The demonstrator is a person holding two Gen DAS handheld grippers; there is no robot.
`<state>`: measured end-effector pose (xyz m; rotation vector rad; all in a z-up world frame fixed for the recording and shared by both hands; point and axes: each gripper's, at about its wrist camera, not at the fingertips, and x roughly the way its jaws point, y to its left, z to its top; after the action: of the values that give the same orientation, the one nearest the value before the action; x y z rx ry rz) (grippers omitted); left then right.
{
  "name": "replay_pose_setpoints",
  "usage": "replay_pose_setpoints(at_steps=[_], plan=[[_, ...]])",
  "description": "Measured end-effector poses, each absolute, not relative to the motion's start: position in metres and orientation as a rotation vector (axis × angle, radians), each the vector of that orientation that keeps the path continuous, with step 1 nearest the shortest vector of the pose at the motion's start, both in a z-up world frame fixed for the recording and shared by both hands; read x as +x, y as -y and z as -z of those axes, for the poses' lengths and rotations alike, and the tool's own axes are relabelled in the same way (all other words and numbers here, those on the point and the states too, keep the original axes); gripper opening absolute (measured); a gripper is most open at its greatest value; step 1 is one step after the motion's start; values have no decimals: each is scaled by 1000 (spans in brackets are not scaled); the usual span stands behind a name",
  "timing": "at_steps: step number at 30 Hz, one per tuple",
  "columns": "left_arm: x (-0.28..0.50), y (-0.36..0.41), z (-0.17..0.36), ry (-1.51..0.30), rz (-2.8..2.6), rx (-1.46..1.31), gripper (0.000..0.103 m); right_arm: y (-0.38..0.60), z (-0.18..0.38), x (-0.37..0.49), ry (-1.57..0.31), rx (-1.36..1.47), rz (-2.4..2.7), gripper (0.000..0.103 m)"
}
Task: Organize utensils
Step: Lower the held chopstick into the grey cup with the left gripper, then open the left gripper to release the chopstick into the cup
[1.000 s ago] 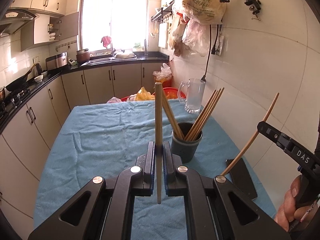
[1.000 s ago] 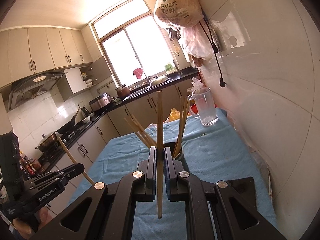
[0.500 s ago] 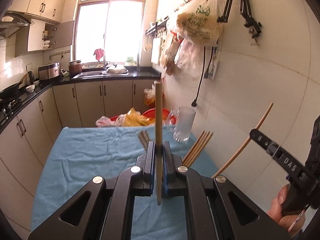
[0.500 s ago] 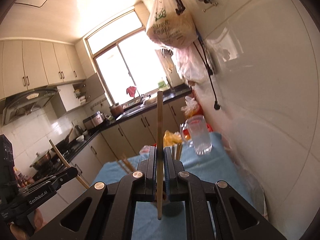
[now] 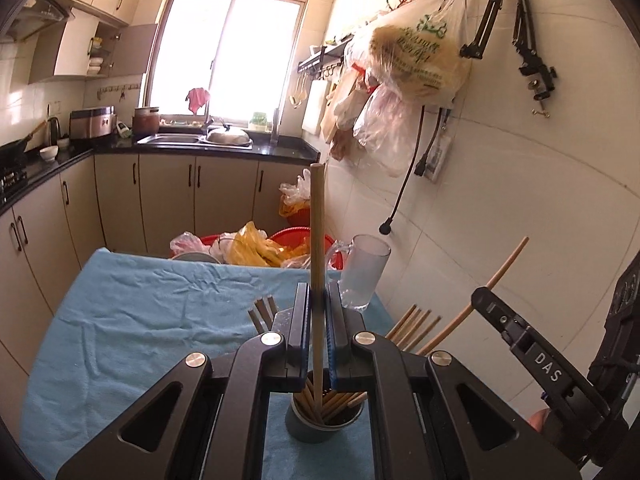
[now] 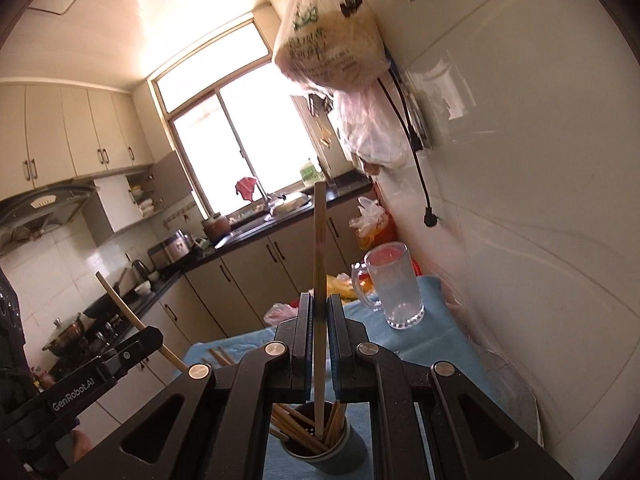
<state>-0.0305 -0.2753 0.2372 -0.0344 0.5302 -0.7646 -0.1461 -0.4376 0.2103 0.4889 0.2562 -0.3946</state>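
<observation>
My left gripper (image 5: 319, 300) is shut on a wooden chopstick (image 5: 317, 240) that stands upright, its lower tip over the dark grey holder cup (image 5: 324, 424). That cup holds several chopsticks and sits on the blue cloth (image 5: 140, 320). My right gripper (image 6: 319, 308) is shut on a second upright chopstick (image 6: 319, 248); its lower end reaches into the same cup (image 6: 324, 452). In the left wrist view the right gripper (image 5: 480, 294) shows at the right, its chopstick slanting up. In the right wrist view the left gripper (image 6: 154, 334) shows at the left with its own stick.
A clear glass mug (image 5: 364, 272) stands at the cloth's far right, near the tiled wall. Red basins with plastic bags (image 5: 256, 244) lie beyond the table. Bags hang from wall hooks (image 5: 416, 60). Cabinets and a sink counter (image 5: 192, 144) line the back.
Both grippers have moved forward and up over the cup, each still holding its chopstick. The cup has slid from ahead of the jaws to beneath them in both views.
</observation>
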Motion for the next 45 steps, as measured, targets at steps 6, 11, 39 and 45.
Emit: replay_pose_setpoints(at_steps=[6, 11, 39, 45], plan=[[-21, 275, -207, -583, 772, -30, 7, 437, -188, -132, -320, 477, 391, 8], [-20, 272, -199, -602, 768, -26, 7, 440, -175, -125, -360, 492, 380, 9], [-105, 137, -155, -496, 528, 73, 92, 362, -162, -211, -398, 328, 554, 95], [-130, 103, -132, -521, 490, 118, 92, 324, -141, -223, -485, 247, 602, 99]])
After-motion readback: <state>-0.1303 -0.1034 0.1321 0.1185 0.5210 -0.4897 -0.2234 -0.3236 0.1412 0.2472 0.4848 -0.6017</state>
